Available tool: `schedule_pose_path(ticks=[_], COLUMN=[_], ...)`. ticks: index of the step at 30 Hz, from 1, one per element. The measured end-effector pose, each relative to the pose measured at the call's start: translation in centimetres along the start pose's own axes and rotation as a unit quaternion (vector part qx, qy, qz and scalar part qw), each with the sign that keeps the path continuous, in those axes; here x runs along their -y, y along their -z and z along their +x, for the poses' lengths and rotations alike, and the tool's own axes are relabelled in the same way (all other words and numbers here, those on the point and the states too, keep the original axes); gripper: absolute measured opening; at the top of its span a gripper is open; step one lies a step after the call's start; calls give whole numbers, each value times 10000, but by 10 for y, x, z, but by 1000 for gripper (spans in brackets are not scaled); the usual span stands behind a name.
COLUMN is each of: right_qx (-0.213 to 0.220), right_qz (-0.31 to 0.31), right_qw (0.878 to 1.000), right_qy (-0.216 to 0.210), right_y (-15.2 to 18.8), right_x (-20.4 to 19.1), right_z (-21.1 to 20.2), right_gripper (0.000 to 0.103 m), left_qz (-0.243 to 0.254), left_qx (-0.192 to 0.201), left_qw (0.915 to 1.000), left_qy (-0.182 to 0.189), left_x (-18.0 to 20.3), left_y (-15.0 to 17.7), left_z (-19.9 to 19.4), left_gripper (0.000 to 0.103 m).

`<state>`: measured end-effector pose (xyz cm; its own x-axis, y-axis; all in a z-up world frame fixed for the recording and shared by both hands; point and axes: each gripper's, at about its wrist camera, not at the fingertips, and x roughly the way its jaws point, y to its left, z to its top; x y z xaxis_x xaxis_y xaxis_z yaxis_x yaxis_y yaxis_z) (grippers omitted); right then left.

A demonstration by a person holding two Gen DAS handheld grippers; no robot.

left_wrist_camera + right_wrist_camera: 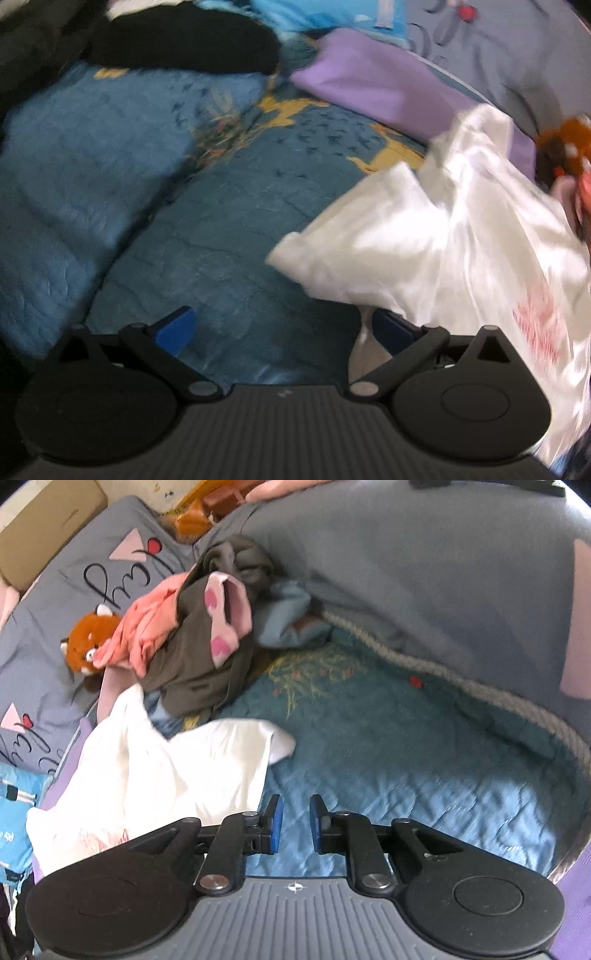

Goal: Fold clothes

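Left wrist view: hovered over a blue quilted bedspread point(229, 236), blurred throughout. Left gripper point(282, 332) stood wide open, blue pads far apart, nothing between them but quilt. Right-hand pad point(388, 330) sat just at the hem of a white shirt point(443, 236), perhaps brushing it, though blur left contact unclear. Shirt lay rumpled to the right of the jaws, one sleeve reaching out toward the middle of the bed, faint red print point(539, 328) near the lower right edge. Beyond it, a folded purple garment point(369, 81); farther left, a black garment point(184, 44) heaped at the top. Grey patterned bedding point(517, 55) along the upper right, an orange plush toy point(565, 140) at the right edge.

Right wrist view: sharper. Right gripper point(296, 825) held a narrow gap between its blue pads, parted only slightly, gripping nothing; bare bedspread point(406, 760) showed through the gap. White shirt point(166, 771) spread just left of the jaws, apart from them, sleeve tip pointing right onto the quilt. Behind it, a pile: dark olive garment point(199, 672), coral-pink garment point(140, 631), pink piece with darker hearts point(225, 620). Orange plush toy point(88, 642) lay beside the pile on a grey pillowcase with script lettering point(55, 602). Grey duvet point(424, 572) bunched across the upper right, its braided edge resting on the quilt.
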<state>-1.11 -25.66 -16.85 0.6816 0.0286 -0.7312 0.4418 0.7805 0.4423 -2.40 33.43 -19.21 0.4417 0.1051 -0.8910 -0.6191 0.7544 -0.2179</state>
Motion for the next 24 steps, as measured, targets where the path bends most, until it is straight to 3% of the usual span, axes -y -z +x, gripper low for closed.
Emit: schedule_pose_path(ticks=[4, 7, 9, 13, 15, 20, 24], right_qx=[-153, -351, -459, -715, -845, -978, -962], right_qz=[-104, -134, -145, -27, 34, -60, -122], right_qw=[9995, 9979, 9968, 9944, 9932, 9921, 9921], right_qy=[-248, -531, -631, -773, -801, -784, -790], right_y=[8, 14, 20, 31, 36, 45, 44], right_x=[-10, -17, -22, -25, -27, -31, -32], right_z=[1, 3, 5, 13, 18, 24, 27], right_gripper=[18, 25, 34, 35, 35, 39, 40], left_qz=[-399, -771, -872, -913, -799, 9, 85], left_qx=[37, 41, -12, -5, 22, 3, 137], left_qw=[9987, 9959, 9956, 9956, 9967, 9986, 9977], left_qy=[-303, -464, -341, 217, 167, -520, -655], left_x=[-15, -33, -42, -41, -34, 1, 9], left_y=[3, 8, 11, 12, 11, 11, 12], left_z=[-2, -7, -7, -7, -4, 10, 11], left_gripper=[103, 103, 103, 103, 103, 103, 102])
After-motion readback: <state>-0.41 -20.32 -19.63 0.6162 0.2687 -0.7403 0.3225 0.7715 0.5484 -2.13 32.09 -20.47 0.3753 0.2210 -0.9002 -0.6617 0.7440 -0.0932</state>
